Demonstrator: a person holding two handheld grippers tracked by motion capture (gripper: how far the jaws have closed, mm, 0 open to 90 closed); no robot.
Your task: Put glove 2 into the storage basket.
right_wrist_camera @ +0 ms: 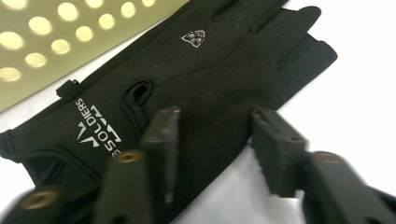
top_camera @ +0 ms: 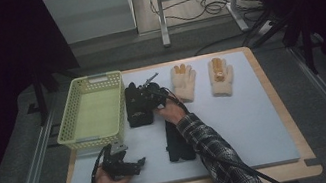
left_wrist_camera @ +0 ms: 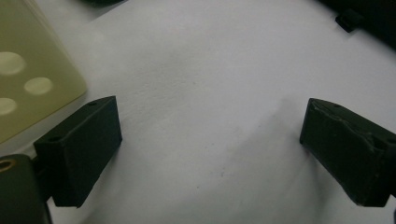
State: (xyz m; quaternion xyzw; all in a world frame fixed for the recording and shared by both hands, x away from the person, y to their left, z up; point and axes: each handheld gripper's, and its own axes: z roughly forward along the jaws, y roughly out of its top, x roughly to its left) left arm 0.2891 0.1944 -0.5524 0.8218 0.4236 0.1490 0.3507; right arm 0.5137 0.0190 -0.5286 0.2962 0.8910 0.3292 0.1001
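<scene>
A black glove with white lettering lies on the pale mat right beside a yellow basket. My right gripper hovers just over this black glove, jaws open, pads pressing on nothing. A second black glove lies nearer the front, partly under the right forearm. Two cream gloves lie palm up at the back of the mat. My left gripper rests low near the front left of the mat, jaws wide open with only bare mat between them.
The yellow basket's perforated wall runs close along the black glove, and its corner sits just left of my left gripper. The pale mat covers a wooden table. Dark floor, rails and a metal stand surround the table.
</scene>
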